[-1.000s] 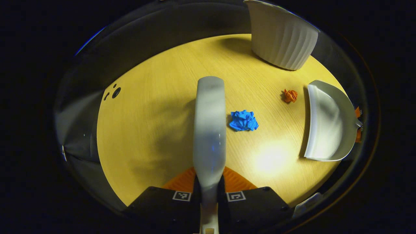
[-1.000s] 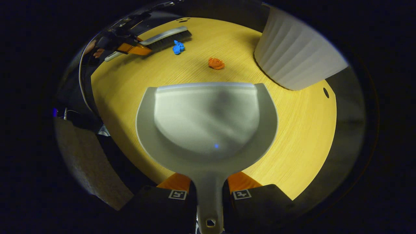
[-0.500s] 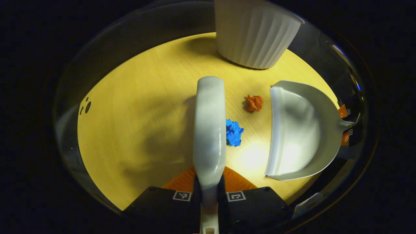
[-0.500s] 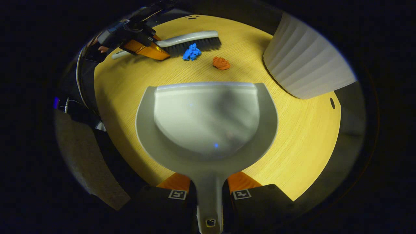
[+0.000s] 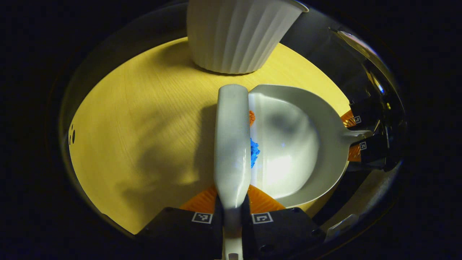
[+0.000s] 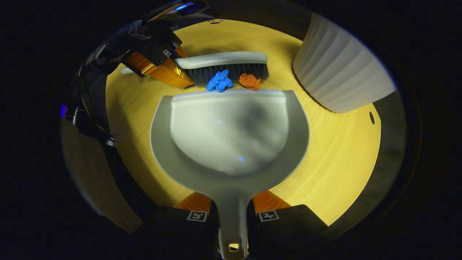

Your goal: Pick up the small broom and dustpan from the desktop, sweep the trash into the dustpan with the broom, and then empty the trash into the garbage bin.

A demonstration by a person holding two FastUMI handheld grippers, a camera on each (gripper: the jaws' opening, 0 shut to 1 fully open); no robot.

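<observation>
My left gripper point(image 5: 231, 211) has its fingers closed tight on the neck of the broom point(image 5: 232, 141), which runs straight ahead of me with its bristles down on the counter point(image 5: 144, 126). My right gripper point(image 6: 232, 216) has its fingers clamped on the handle of the dustpan point(image 6: 231, 133), whose front lip rests flat on the counter. Just beyond that lip, in the right gripper view, the bristles press two scraps against the edge: one blue paper wad point(image 6: 219, 81) and one orange paper wad point(image 6: 249, 81), side by side, touching or nearly touching the lip. I judge both wads to be very light and springy, so they may skip or roll off sideways if I flick; a slow, steady push with the bristles kept low should carry them over the lip. The broom and the dustpan look like stiff plastic, light and a little slick, so I would keep my hold on the narrow handles, close to the head and the pan, where they will twist least. The white ribbed bin point(image 5: 238, 32) stands upright on the counter just past the dustpan, near enough for a short carry. My count: one broom, one dustpan, two wads, one bin. The wads are not yet in the pan.
</observation>
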